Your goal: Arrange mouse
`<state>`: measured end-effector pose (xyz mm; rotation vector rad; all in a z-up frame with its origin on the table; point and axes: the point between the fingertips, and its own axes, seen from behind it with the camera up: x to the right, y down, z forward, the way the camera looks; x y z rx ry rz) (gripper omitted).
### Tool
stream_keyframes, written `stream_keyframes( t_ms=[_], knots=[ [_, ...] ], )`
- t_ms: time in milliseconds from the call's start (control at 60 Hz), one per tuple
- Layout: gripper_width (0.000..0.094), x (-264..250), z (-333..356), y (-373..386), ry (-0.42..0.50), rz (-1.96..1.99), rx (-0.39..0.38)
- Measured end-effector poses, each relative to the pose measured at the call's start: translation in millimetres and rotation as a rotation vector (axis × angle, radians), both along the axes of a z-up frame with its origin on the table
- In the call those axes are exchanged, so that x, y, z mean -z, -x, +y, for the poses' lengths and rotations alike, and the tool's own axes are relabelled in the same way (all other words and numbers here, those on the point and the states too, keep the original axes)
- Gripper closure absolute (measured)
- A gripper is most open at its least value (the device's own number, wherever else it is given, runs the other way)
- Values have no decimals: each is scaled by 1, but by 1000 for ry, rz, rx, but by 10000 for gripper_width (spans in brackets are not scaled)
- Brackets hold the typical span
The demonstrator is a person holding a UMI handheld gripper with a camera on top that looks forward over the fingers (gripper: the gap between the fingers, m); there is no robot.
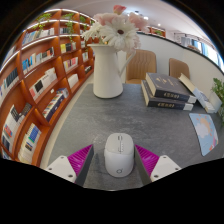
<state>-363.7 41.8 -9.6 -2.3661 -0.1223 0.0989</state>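
Your gripper (118, 158) fingers stand open around the mouse (118, 153), gaps visible either side. Close off-centre and the smooth shell may twist or slip free.

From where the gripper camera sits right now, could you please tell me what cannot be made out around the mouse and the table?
- Mouse: it sits between the gripper fingers; whether the pads touch its sides is unclear, and its near end is cut off by the view's lower border.
- Stacked books: cover and spine text too small to read.
- Vase: the inside is hidden by its flowers.
- Table: its far end is hidden behind the vase and books.
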Motion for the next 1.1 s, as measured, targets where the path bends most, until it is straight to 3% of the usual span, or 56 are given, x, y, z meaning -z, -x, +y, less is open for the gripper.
stream_keyframes(
  t_ms=[200, 283, 417, 583, 800, 967, 1100],
  knots=[
    [261, 8, 1, -3, 43, -34, -12],
    [404, 8, 4, -9, 47, -31, 6],
    [499, 8, 5, -11, 77, 22, 14],
    [599, 1, 1, -20, 158, 29, -58],
    [599, -147, 31, -88, -64, 20, -137],
    [600, -255, 54, -190, -239, -8, -110],
    [602, -286, 71, -282, -299, -54, -53]
  ],
)
